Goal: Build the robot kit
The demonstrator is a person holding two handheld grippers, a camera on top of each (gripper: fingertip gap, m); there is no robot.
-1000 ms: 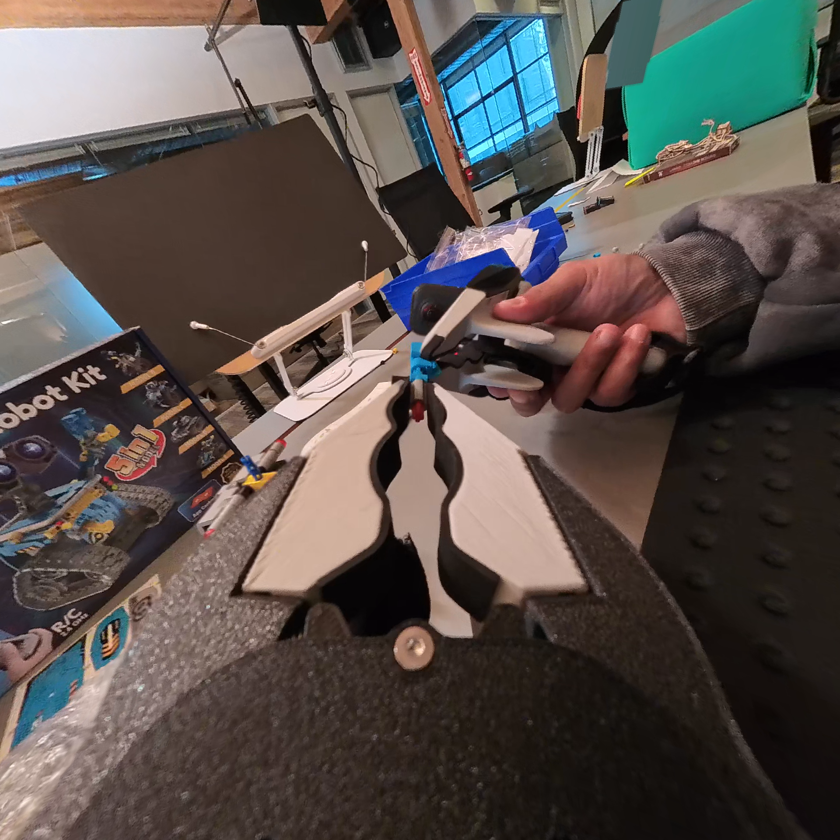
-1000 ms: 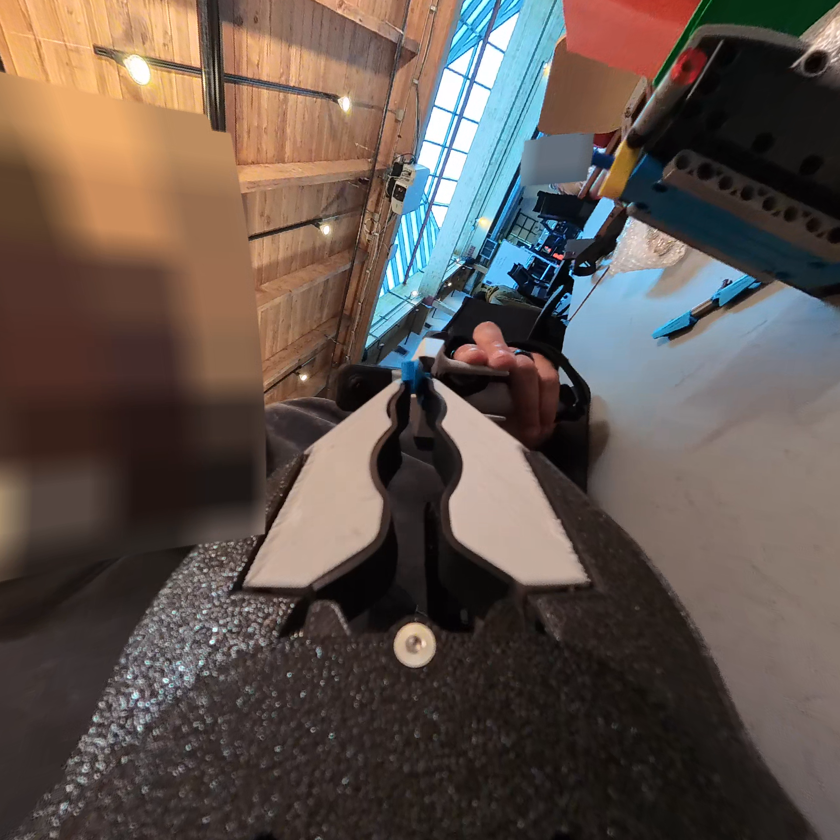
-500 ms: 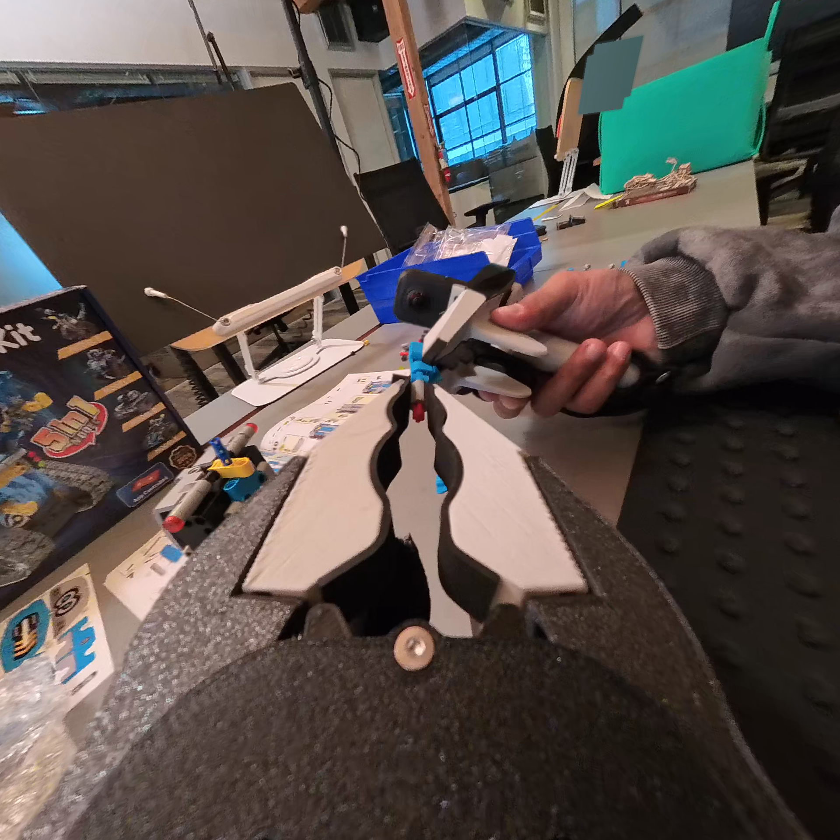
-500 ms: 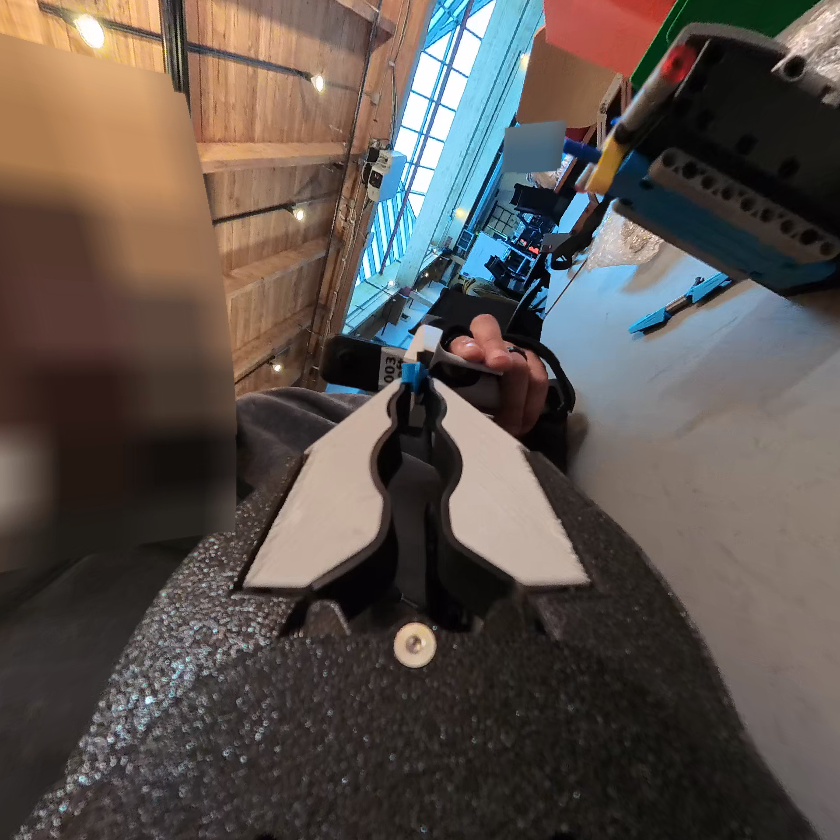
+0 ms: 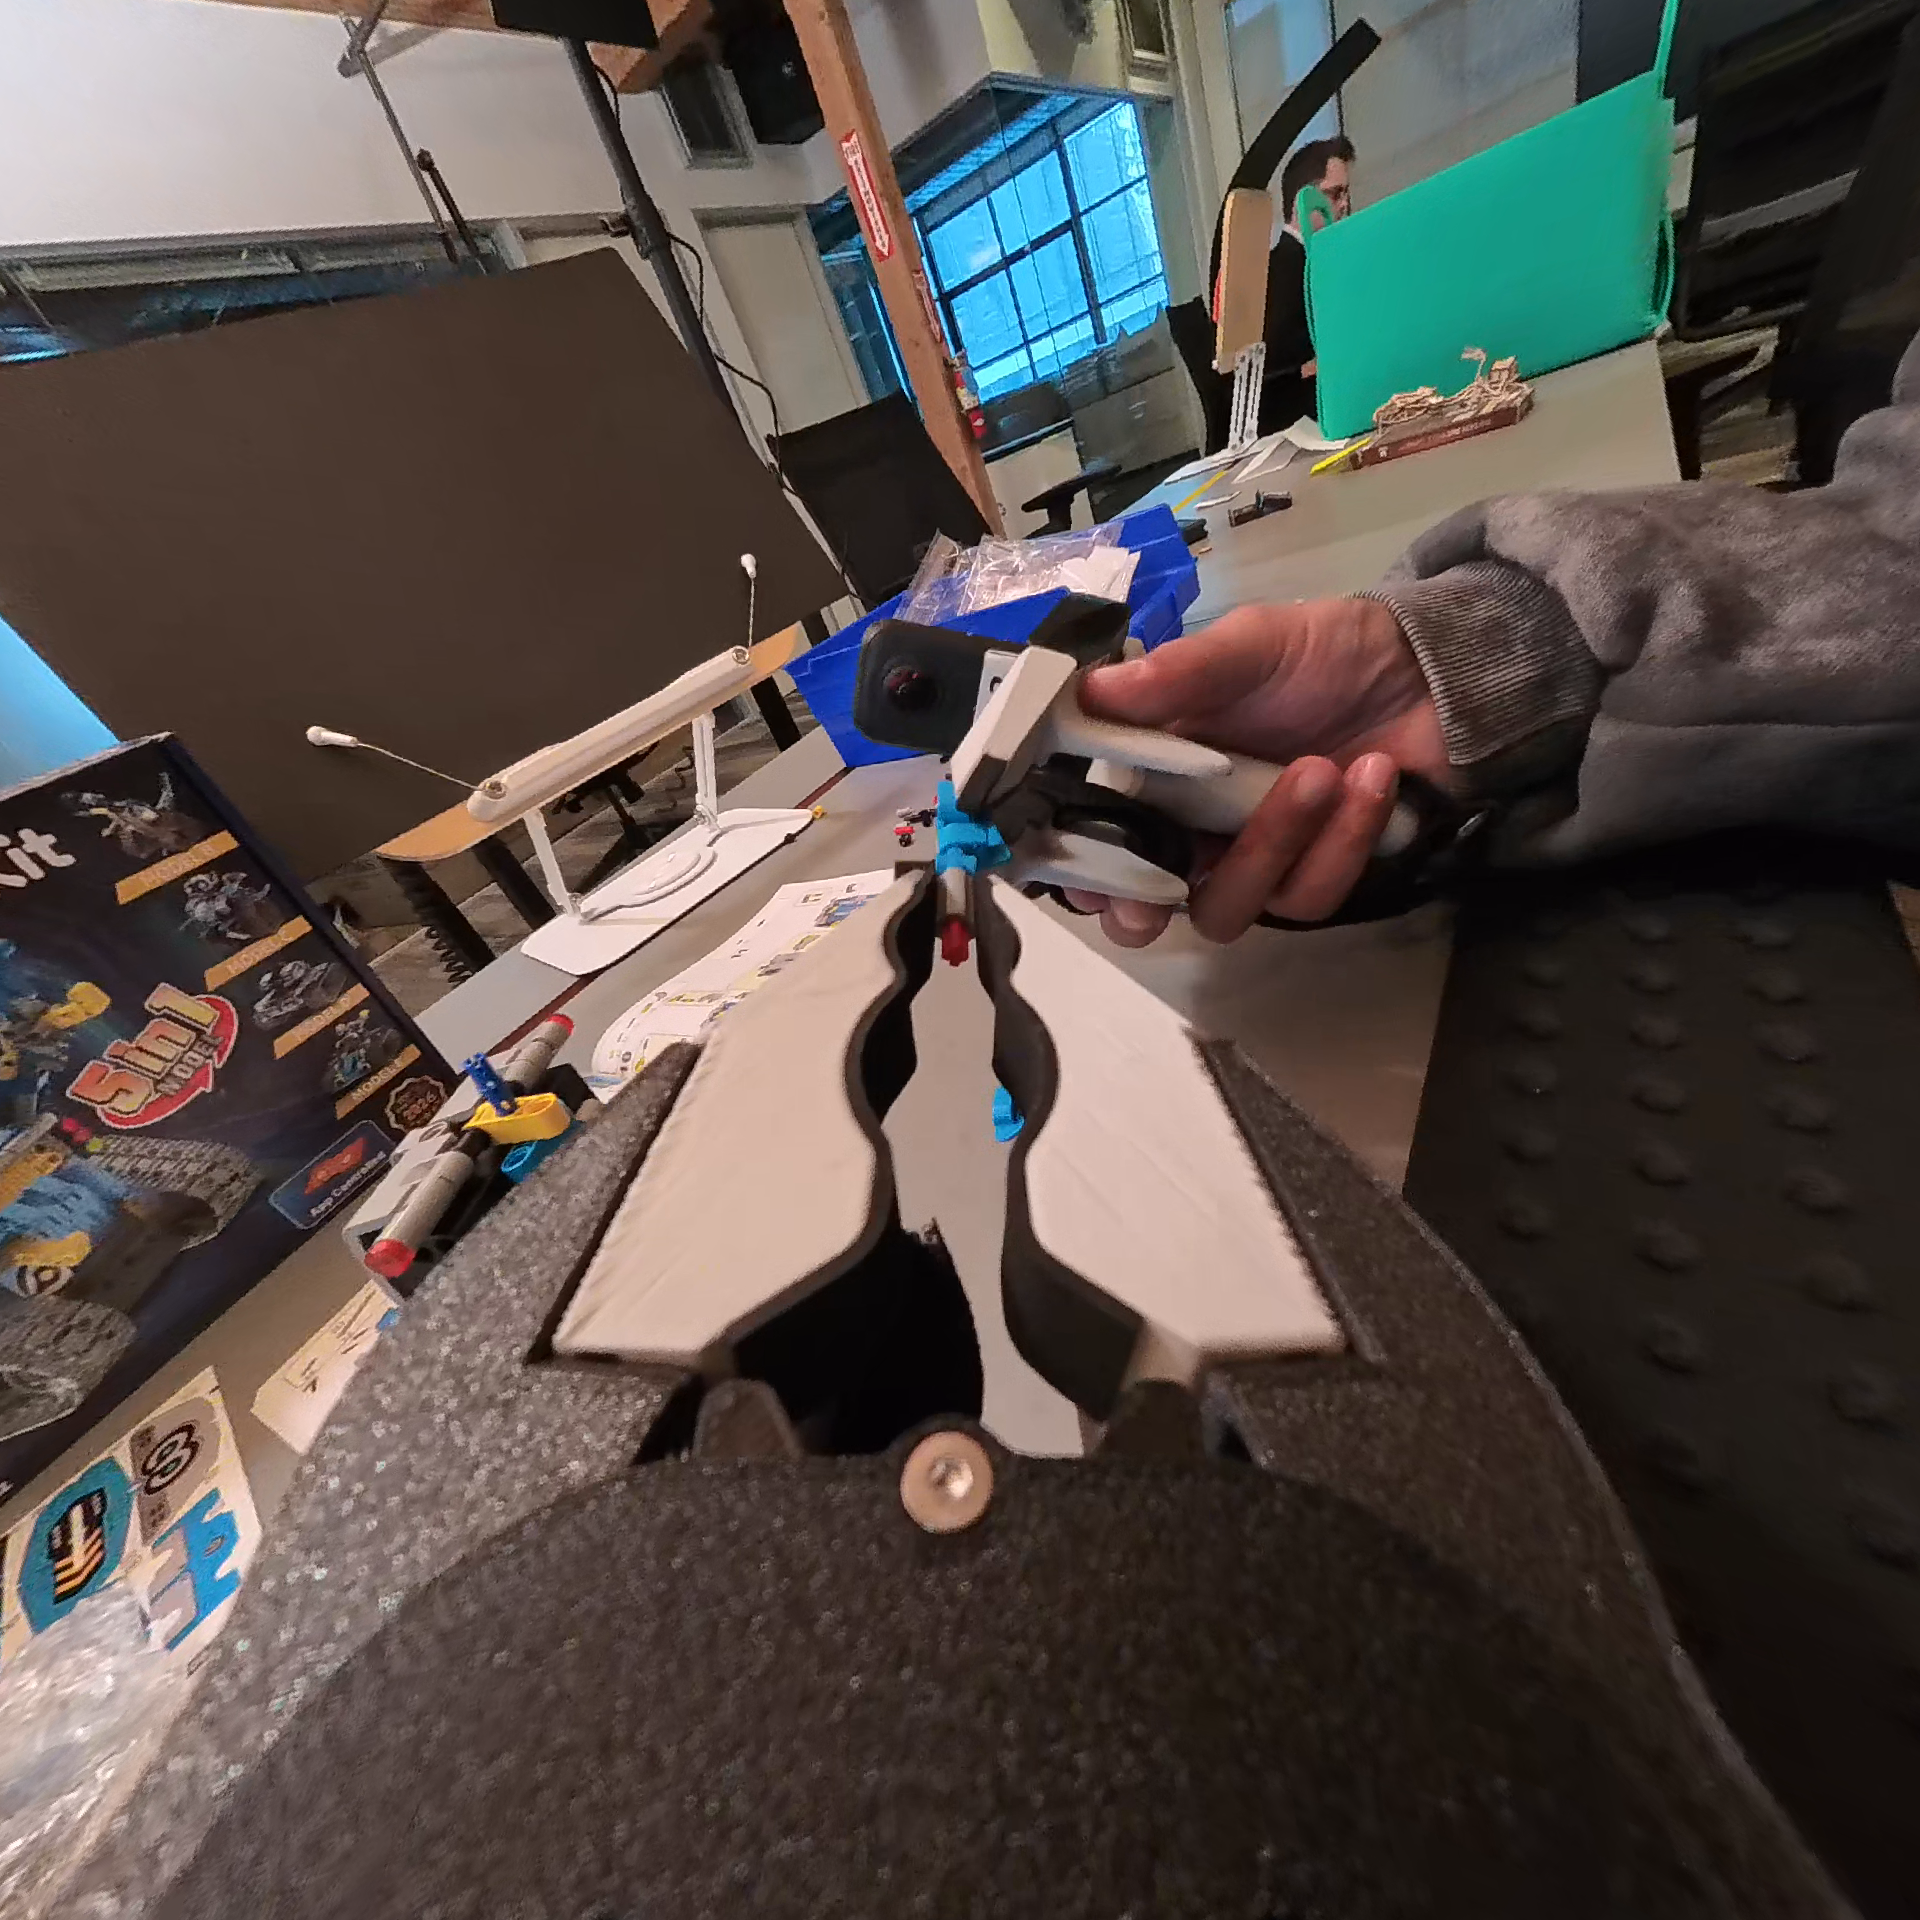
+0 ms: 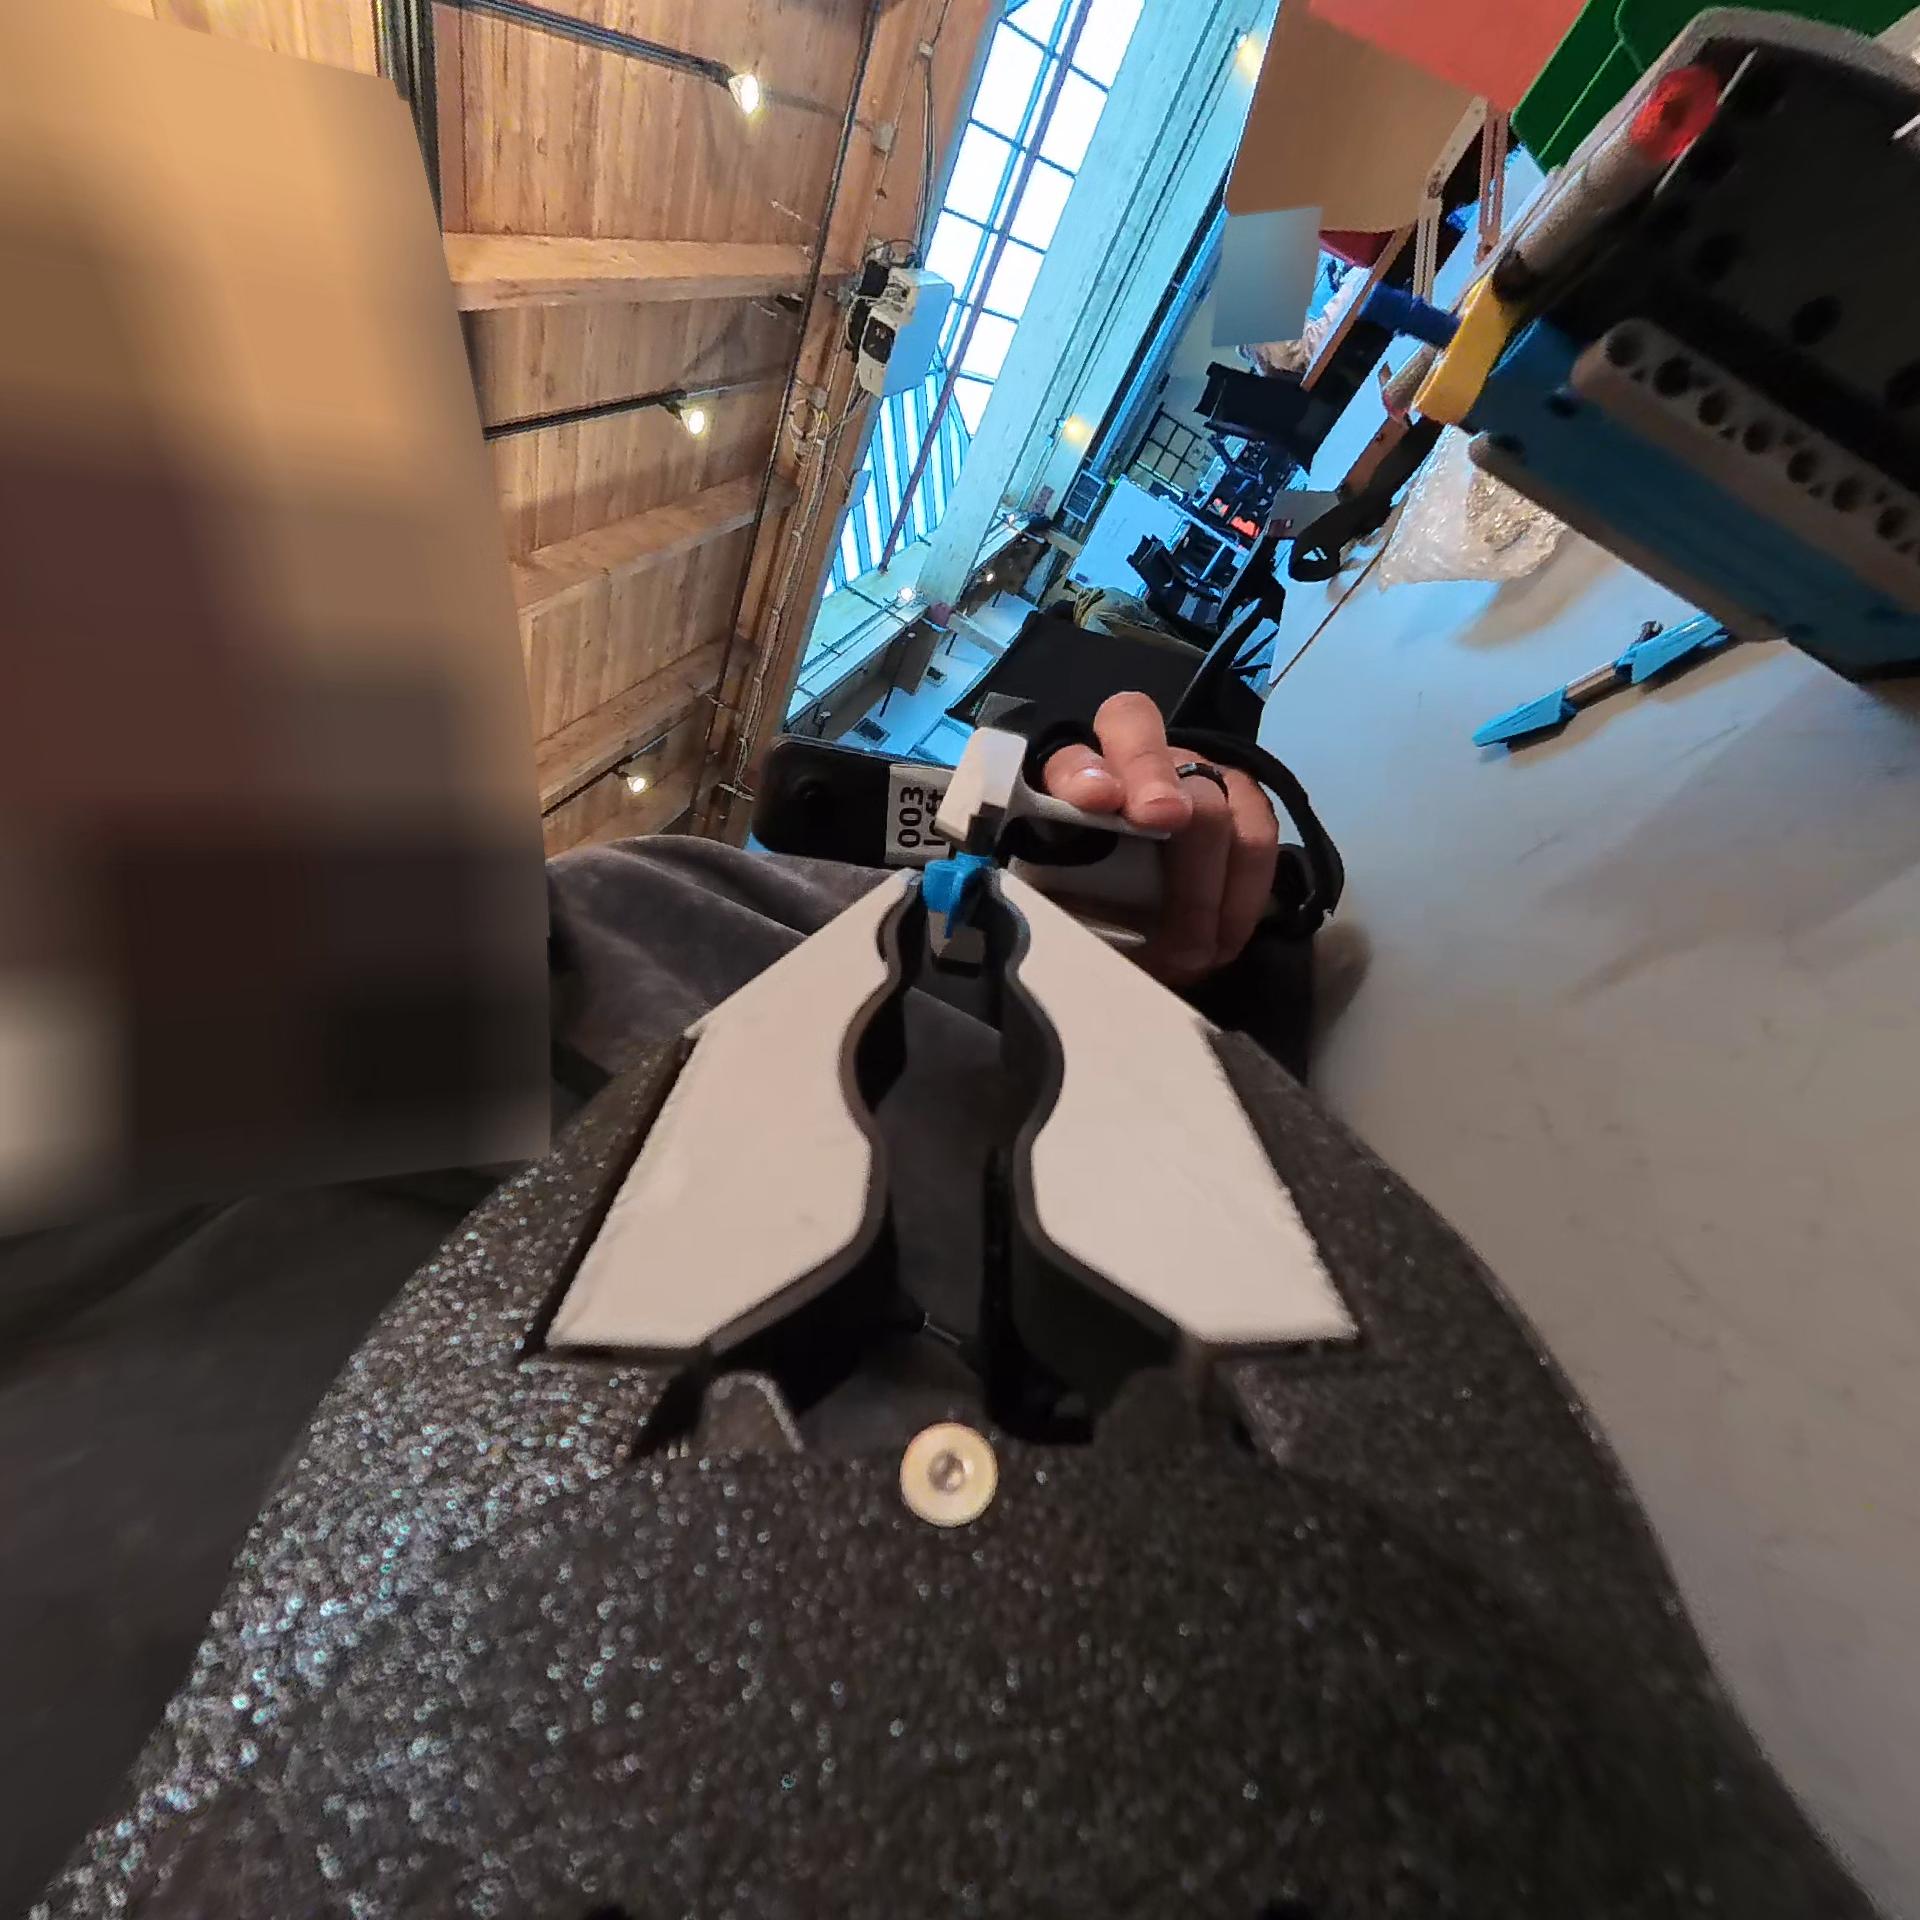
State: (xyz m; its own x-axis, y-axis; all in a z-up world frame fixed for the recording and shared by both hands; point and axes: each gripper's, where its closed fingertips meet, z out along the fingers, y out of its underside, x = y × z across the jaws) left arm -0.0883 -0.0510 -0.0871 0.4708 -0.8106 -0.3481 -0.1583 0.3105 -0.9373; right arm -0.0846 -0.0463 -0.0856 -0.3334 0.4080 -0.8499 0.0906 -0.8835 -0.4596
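In the left wrist view my left gripper [image 5: 951,906] is shut on a thin grey axle with a red end [image 5: 951,933]. The axle points up into a small blue connector [image 5: 961,844]. My right gripper [image 5: 1003,821], held by a hand in a grey sleeve, pinches that connector from the far side. In the right wrist view my right gripper [image 6: 951,906] is shut on the blue connector [image 6: 948,891], and the left gripper [image 6: 985,816] meets it tip to tip. Both are held above the table.
A kit box [image 5: 156,1039] stands at left. Beside it lie a partly built block with a yellow piece [image 5: 468,1153], which also shows in the right wrist view [image 6: 1714,364], and instruction sheets [image 5: 748,977]. Blue bins [image 5: 997,634] and a white stand [image 5: 665,883] sit behind. A black dotted mat [image 5: 1662,1143] is at right. Left and right tips are no more than a few centimetres apart.
Both grippers stay tip to tip on the axle and connector. The pair has shifted, so the kit box slid left in the left view and the built block came into sight.
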